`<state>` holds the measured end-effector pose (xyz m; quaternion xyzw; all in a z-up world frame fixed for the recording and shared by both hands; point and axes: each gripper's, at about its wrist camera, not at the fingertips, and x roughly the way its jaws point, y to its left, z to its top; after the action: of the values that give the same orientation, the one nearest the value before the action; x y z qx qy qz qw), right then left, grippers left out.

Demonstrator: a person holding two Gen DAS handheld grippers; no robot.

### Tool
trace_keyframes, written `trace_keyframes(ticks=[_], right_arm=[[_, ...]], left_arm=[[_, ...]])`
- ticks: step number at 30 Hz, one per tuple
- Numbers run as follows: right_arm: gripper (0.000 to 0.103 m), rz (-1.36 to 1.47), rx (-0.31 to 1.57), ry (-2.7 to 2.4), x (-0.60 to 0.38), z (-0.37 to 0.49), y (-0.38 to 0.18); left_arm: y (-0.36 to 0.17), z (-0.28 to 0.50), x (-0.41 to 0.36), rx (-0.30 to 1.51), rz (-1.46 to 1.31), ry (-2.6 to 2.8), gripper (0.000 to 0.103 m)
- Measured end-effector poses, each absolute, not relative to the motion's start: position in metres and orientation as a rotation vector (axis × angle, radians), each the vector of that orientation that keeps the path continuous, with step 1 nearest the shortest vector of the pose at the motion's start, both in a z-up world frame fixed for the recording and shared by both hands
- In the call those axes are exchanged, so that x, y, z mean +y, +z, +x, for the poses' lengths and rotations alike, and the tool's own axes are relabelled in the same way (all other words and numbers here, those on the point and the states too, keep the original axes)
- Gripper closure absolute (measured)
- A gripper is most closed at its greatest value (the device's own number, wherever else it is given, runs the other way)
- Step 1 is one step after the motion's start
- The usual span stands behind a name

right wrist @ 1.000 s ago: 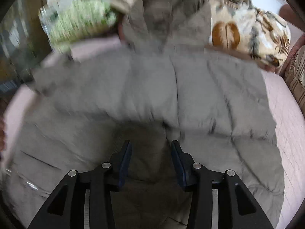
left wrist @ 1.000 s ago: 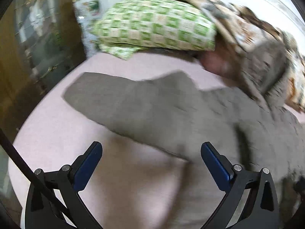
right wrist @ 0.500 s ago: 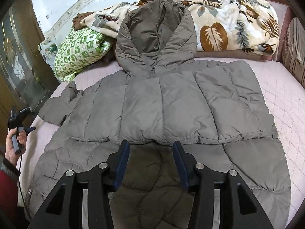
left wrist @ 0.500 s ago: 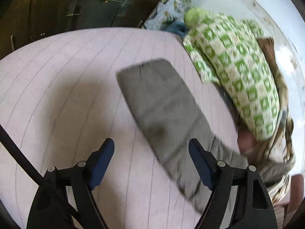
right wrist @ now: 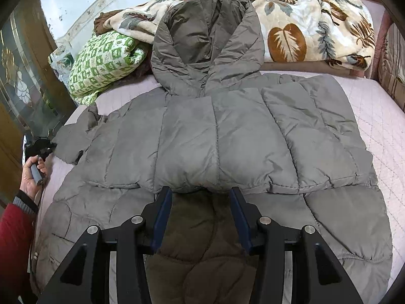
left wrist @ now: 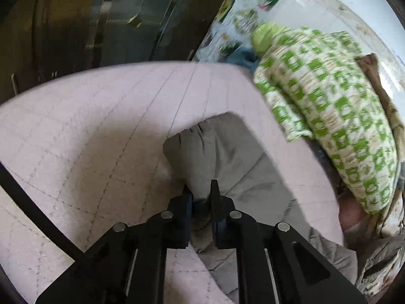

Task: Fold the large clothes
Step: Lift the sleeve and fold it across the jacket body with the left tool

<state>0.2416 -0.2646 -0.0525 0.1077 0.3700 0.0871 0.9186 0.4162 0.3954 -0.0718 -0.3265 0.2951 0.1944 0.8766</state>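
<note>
A: Left gripper?
B: Clamped on the sleeve cuff of the grey padded hooded jacket, spread on the pink quilted bed.
A: Right gripper?
B: Jaws apart over the hem, gripping nothing.

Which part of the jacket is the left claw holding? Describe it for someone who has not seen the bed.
On the pink quilted bed lies a grey hooded puffer jacket. The left claw pinches the sleeve cuff nearest the green checked blanket.
</note>
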Motion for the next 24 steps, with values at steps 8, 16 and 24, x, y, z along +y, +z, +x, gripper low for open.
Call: trace_keyframes(ticks=[8, 16, 24], right_arm=[[0.052, 0.283, 0.686, 0.171, -0.277, 0.231, -0.037], [0.052, 0.323, 0.628, 0.172, -0.29, 0.225, -0.018], [0.052, 0.401, 0.526, 0.175, -0.322, 0.208, 0.013]], left_arm=[[0.032, 0.382, 0.332, 0.467, -0.525, 0.278, 0.092], [0.156, 0.329, 0.202, 0.345, -0.36, 0.036, 0.092], [0.223, 0.276, 0.082, 0.315, -0.234, -0.127, 0.092]])
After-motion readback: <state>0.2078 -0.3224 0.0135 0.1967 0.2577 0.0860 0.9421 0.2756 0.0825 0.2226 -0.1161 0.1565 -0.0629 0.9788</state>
